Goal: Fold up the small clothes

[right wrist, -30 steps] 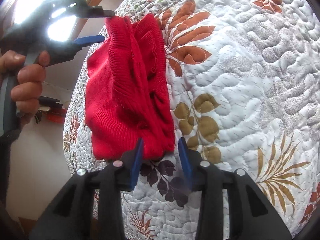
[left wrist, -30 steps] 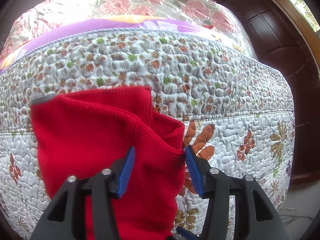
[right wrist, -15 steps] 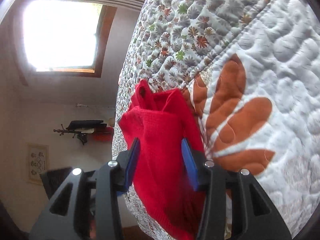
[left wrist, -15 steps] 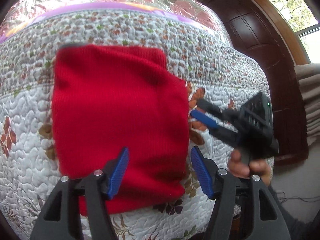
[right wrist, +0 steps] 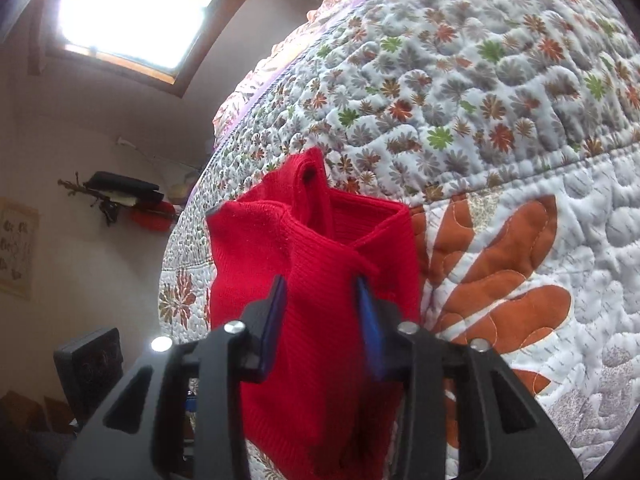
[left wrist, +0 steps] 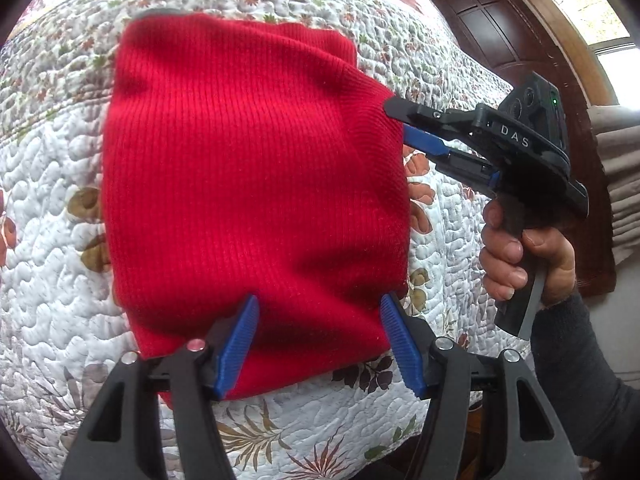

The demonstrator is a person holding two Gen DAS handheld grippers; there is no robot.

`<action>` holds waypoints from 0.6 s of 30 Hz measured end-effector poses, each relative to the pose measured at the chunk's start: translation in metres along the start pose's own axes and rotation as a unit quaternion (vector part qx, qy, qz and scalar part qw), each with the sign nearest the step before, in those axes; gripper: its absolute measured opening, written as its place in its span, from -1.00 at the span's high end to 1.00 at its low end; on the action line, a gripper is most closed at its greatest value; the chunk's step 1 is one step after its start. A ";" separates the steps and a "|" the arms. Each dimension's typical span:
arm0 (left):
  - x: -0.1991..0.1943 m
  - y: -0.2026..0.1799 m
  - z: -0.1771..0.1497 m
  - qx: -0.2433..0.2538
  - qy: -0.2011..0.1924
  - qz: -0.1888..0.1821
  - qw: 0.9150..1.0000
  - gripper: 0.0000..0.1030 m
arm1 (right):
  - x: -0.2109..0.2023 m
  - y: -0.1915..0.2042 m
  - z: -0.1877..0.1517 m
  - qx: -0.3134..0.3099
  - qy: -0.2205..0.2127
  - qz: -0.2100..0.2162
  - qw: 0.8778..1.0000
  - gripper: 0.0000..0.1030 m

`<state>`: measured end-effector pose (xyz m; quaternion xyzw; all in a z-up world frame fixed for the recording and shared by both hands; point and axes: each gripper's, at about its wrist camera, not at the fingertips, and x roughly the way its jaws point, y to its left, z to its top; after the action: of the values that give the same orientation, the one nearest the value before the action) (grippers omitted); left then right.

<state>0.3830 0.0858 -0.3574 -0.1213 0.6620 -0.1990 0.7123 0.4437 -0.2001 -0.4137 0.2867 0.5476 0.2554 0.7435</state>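
- One piece of clothing here: a red knit garment (left wrist: 256,184), folded into a rough rectangle and lying flat on the quilted bedspread (left wrist: 52,240), near the bed's front edge where the quilt rolls over and drops.
- Two grippers in play, one per hand.
- Left gripper (left wrist: 320,344) sits at the garment's near edge with its blue-padded fingers (left wrist: 236,344) spread wide. The knit lies between them but they're not pinching it, there's a clear gap on both sides.
- Right gripper (left wrist: 400,120) comes in from the garment's right edge, about halfway up. Its two fingers are close together right at the cloth's side fold. From its own camera the pads (right wrist: 370,332) have red knit bunched between them, so it looks clamped on the garment's edge.
- One hand (left wrist: 520,256) visible, wrapped around the right gripper's handle, dark sleeve (left wrist: 580,384) behind it.
- In the right wrist view the garment's side stands up a bit, with the layers open like a pocket at the top.
- Quilt has a band of little flowers across the top and big brown and orange leaf prints lower down; one orange leaf (right wrist: 500,280) is just beside the garment's right edge.
- Background stuff: one dark wooden door (left wrist: 500,28) past the bed, one bright window (right wrist: 132,12) on the other side.
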 end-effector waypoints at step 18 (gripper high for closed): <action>-0.002 0.003 -0.016 -0.010 0.013 -0.018 1.000 -0.22 | -0.010 -0.059 0.005 0.094 -0.028 0.108 0.989 0.30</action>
<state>0.3673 0.0907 -0.3580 -0.1376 0.6709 -0.2064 0.6989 0.4500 -0.2500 -0.4473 0.4198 0.5139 0.2731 0.6965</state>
